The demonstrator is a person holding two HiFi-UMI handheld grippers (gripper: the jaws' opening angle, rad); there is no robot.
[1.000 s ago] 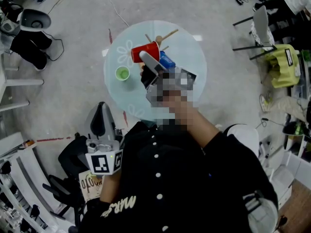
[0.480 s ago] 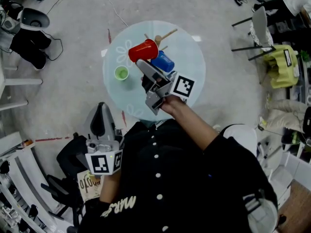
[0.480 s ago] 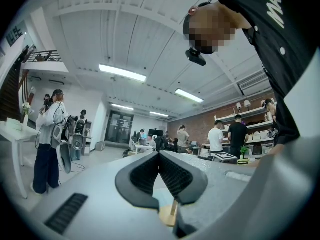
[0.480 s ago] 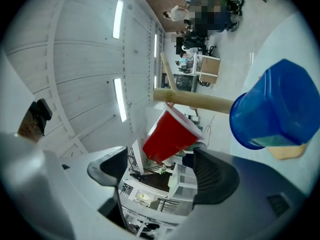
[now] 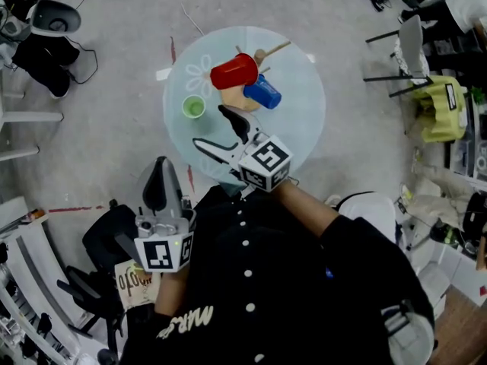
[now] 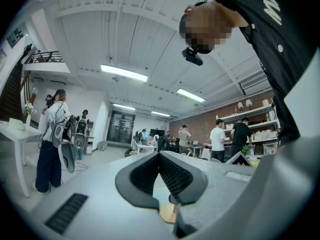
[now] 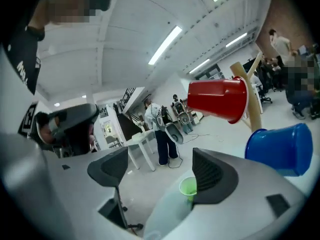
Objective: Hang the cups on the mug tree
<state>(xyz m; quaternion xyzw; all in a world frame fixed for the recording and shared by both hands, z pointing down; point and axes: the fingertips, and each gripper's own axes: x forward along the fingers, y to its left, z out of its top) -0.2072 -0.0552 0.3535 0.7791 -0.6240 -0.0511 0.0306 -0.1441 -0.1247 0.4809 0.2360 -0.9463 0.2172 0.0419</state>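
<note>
A red cup [image 5: 234, 72] and a blue cup [image 5: 264, 93] hang on the wooden mug tree [image 5: 242, 96] at the back of the round glass table [image 5: 300, 128]. A small green cup [image 5: 193, 108] stands upright to their left. My right gripper [image 5: 221, 134] hovers over the table's near part, open; its jaws have just been opening and nothing is between them. In the right gripper view the green cup [image 7: 188, 187] shows beyond the right gripper [image 7: 160, 166], with the red cup [image 7: 220, 100] and blue cup [image 7: 277, 149] higher right. My left gripper [image 5: 156, 187] is held off the table, shut and empty [image 6: 160, 154].
A black office chair [image 5: 99, 249] stands at the lower left, beside the person. A folding chair [image 5: 407, 44] and a yellow-green item [image 5: 441, 105] are at the right. Cables and dark gear [image 5: 46, 59] lie on the floor at the upper left.
My right gripper has drawn back from the red cup toward the person, lower and to the left, and rolled over. The red cup stays on the tree. The left gripper has not moved.
</note>
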